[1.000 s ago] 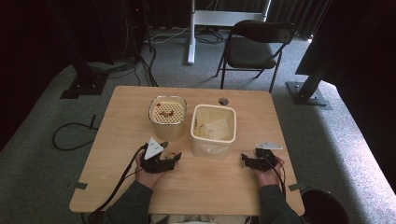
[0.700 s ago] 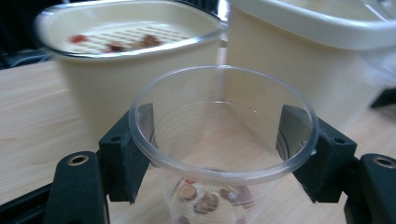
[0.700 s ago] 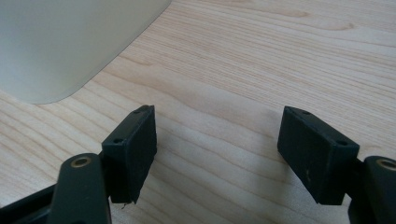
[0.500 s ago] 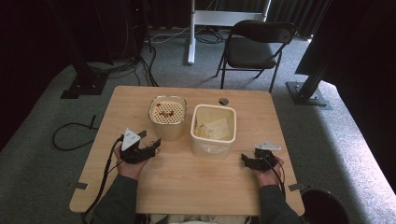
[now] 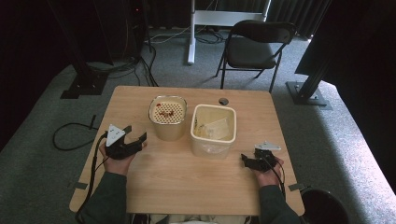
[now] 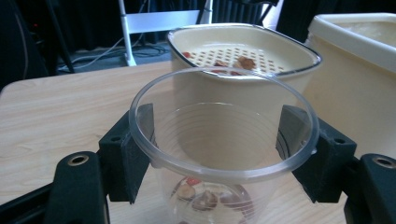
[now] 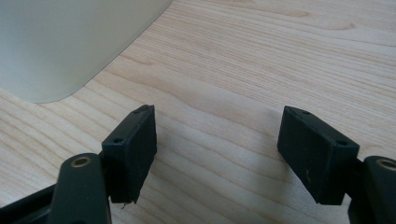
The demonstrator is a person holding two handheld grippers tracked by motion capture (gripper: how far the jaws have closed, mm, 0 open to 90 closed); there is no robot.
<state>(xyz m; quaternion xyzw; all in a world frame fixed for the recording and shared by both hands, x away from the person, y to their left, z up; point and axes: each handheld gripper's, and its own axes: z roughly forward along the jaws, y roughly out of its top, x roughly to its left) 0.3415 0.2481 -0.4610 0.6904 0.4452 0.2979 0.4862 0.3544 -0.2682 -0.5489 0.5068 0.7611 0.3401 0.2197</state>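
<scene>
Left tool [image 6: 224,149], jaws clamped on clear cup [image 6: 219,158] w/ nuts at bottom, has moved left, away from strainer tub [image 5: 168,116] to desk [image 5: 196,186] edge; probably just lifted clear. Right tool [image 7: 215,154] jaws apart, empty, resting beside square bin [image 5: 212,130].

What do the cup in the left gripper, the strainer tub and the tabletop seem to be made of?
Cup: clear glossy plastic, probably; its contents show through the ribbed wall.
Strainer tub: cream plastic, likely; smooth moulded rim, perforated insert.
Tabletop: pale wood or wood-look laminate; matte grain lines.
</scene>
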